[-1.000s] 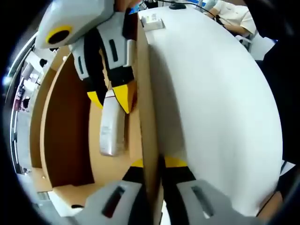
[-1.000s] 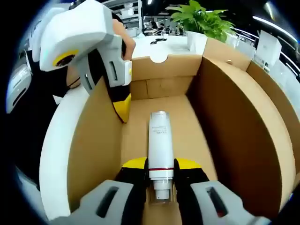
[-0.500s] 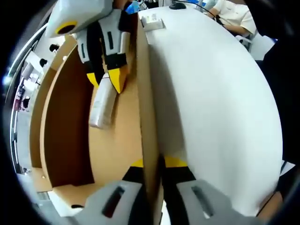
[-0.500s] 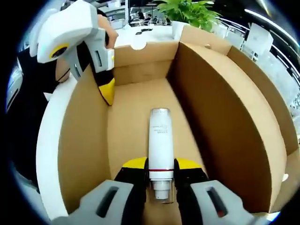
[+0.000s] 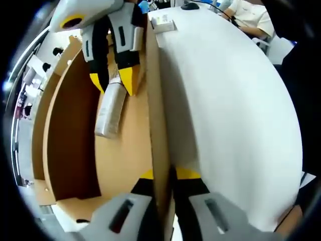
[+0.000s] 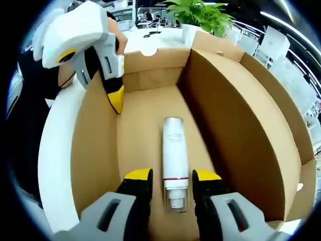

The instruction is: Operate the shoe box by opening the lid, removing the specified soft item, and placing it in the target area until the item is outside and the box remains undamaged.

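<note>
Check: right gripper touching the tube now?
Apart. The right gripper view shows the right gripper open, cardboard visible between each jaw and the tube.

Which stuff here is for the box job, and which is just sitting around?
For the job:
- cardboard box, open
- white tube lying on the box floor
- right gripper, open around the tube's cap end
- left gripper, shut on the box's side wall

Just sitting around:
- green plant behind the box
- small white box on the white table
</note>
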Action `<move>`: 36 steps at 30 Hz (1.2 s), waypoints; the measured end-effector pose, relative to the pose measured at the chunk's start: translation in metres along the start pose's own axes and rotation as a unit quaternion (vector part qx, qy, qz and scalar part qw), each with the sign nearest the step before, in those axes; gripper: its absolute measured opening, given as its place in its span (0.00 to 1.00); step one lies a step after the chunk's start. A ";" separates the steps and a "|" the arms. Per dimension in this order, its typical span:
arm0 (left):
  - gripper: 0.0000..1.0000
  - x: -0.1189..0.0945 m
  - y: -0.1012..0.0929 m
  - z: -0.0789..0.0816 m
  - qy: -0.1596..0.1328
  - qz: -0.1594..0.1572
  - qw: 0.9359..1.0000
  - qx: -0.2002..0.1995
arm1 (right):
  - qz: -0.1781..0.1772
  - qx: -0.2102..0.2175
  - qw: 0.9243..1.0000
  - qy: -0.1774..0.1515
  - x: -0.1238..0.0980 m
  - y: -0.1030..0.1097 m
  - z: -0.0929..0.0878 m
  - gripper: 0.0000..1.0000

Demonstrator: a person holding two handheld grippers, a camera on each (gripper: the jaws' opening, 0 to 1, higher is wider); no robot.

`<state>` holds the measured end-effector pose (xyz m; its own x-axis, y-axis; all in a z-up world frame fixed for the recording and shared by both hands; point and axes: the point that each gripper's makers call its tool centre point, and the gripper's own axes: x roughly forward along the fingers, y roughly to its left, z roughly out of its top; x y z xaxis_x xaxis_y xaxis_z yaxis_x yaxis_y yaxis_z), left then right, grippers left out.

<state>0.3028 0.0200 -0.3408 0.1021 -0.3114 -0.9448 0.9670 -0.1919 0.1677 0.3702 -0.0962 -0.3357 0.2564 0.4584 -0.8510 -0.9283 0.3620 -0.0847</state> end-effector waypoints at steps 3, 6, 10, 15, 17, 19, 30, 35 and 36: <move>0.04 0.000 0.000 0.000 0.000 0.000 1.000 0.000 | -0.004 0.009 1.000 0.004 0.002 -0.003 -0.005 0.33; 0.04 0.000 0.000 0.000 0.000 0.000 1.000 0.000 | 0.003 0.022 1.000 0.002 0.002 -0.001 -0.005 0.31; 0.04 0.000 0.000 0.000 0.000 0.000 1.000 0.000 | 0.007 0.023 1.000 -0.005 0.002 0.001 -0.005 0.29; 0.04 0.000 -0.001 0.000 0.000 0.000 1.000 0.001 | 0.017 0.032 0.999 -0.013 0.003 0.004 -0.006 0.24; 0.04 0.000 -0.001 0.000 0.000 0.000 1.000 0.001 | 0.018 0.033 0.999 -0.013 0.003 0.004 -0.006 0.24; 0.04 0.000 -0.001 0.000 0.000 0.000 1.000 0.001 | 0.017 0.031 0.999 -0.018 0.003 0.004 -0.006 0.23; 0.04 0.000 0.000 0.000 0.000 0.001 1.000 0.003 | 0.000 0.023 1.000 -0.012 0.003 0.003 -0.005 0.20; 0.04 0.000 0.000 0.000 0.001 0.002 1.000 0.003 | 0.001 0.038 0.999 -0.011 0.003 0.003 -0.005 0.20; 0.04 0.000 0.000 0.000 0.001 0.002 1.000 0.003 | -0.001 0.035 0.999 -0.008 0.003 0.003 -0.005 0.20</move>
<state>0.3025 0.0204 -0.3409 0.1060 -0.3105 -0.9447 0.9653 -0.1959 0.1727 0.3664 -0.0977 -0.3411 0.2623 0.4708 -0.8424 -0.9069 0.4186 -0.0484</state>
